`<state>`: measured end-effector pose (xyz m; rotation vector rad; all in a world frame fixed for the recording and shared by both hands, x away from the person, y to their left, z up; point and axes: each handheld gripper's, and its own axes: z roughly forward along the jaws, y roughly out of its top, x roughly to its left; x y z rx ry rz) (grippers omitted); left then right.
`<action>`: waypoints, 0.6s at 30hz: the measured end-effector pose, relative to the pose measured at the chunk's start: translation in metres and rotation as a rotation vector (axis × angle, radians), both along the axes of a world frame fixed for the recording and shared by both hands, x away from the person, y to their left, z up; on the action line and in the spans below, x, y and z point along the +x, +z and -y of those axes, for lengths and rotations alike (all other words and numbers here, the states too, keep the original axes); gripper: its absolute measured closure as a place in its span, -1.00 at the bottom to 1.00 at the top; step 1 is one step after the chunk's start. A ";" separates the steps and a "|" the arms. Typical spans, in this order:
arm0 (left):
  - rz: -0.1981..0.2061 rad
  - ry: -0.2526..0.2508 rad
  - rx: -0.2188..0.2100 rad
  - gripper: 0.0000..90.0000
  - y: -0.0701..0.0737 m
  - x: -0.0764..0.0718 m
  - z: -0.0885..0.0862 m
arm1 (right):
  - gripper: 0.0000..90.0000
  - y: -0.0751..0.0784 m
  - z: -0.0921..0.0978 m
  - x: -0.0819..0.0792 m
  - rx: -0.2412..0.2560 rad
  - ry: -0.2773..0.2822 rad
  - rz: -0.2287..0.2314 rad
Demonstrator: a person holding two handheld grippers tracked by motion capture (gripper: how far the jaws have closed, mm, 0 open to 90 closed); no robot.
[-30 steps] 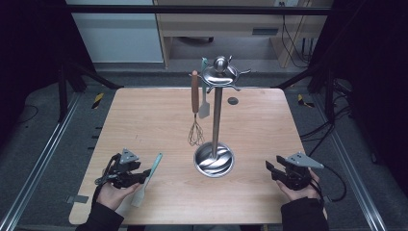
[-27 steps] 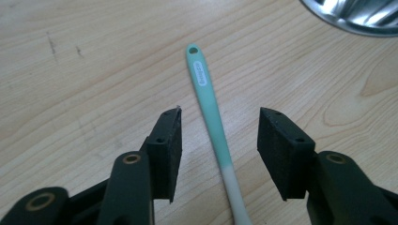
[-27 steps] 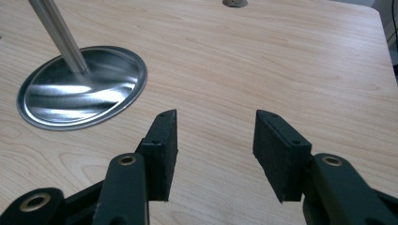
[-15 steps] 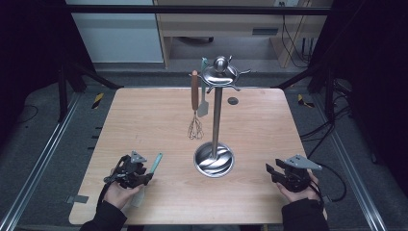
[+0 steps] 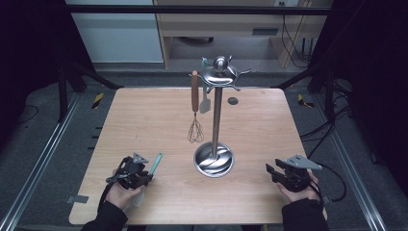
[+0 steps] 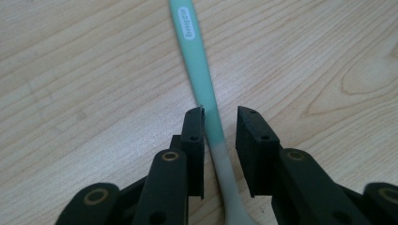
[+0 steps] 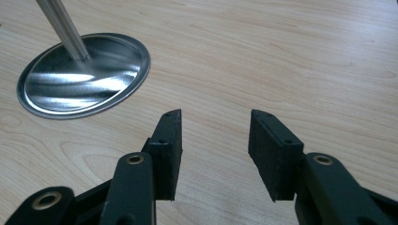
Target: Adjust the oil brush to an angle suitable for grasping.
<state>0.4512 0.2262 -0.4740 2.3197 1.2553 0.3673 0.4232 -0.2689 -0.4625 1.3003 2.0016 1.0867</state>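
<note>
from above, my left gripper [image 5: 144, 169] sits near the front left of the table [image 5: 144, 115], with the teal spatula [image 5: 155, 164] running from it toward the far side. my right gripper [image 5: 275, 172] rests at the front right, near the steel stand [image 5: 214, 161], where a whisk [image 5: 195, 108] hangs.

in the left gripper view, my jaws are slightly parted around the spatula handle [image 6: 202, 79]; one pad touches it, the other stands just off.

in the right gripper view, my right gripper [image 7: 215, 126] has its jaws spread wide over bare wood, the stand's round base [image 7: 84, 75] ahead to one side.
</note>
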 end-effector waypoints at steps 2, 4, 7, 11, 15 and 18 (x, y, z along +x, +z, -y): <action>-0.012 0.001 0.014 0.63 -0.003 0.000 0.001 | 0.23 0.001 0.000 0.000 0.006 -0.003 -0.004; -0.011 0.007 0.015 0.65 -0.003 -0.001 0.002 | 0.23 0.002 -0.001 -0.001 0.008 -0.006 -0.005; -0.009 0.022 0.018 0.68 -0.003 -0.002 0.001 | 0.23 0.002 -0.001 -0.001 -0.002 -0.007 0.001; -0.027 0.032 0.013 0.76 -0.002 0.000 0.001 | 0.23 0.001 -0.002 0.000 -0.007 -0.004 0.001; -0.027 0.028 0.004 0.79 -0.002 0.001 0.000 | 0.23 0.001 -0.001 0.000 -0.011 -0.003 0.004; -0.001 0.002 -0.011 0.82 -0.003 0.003 0.001 | 0.23 0.001 -0.001 0.000 -0.009 -0.004 0.005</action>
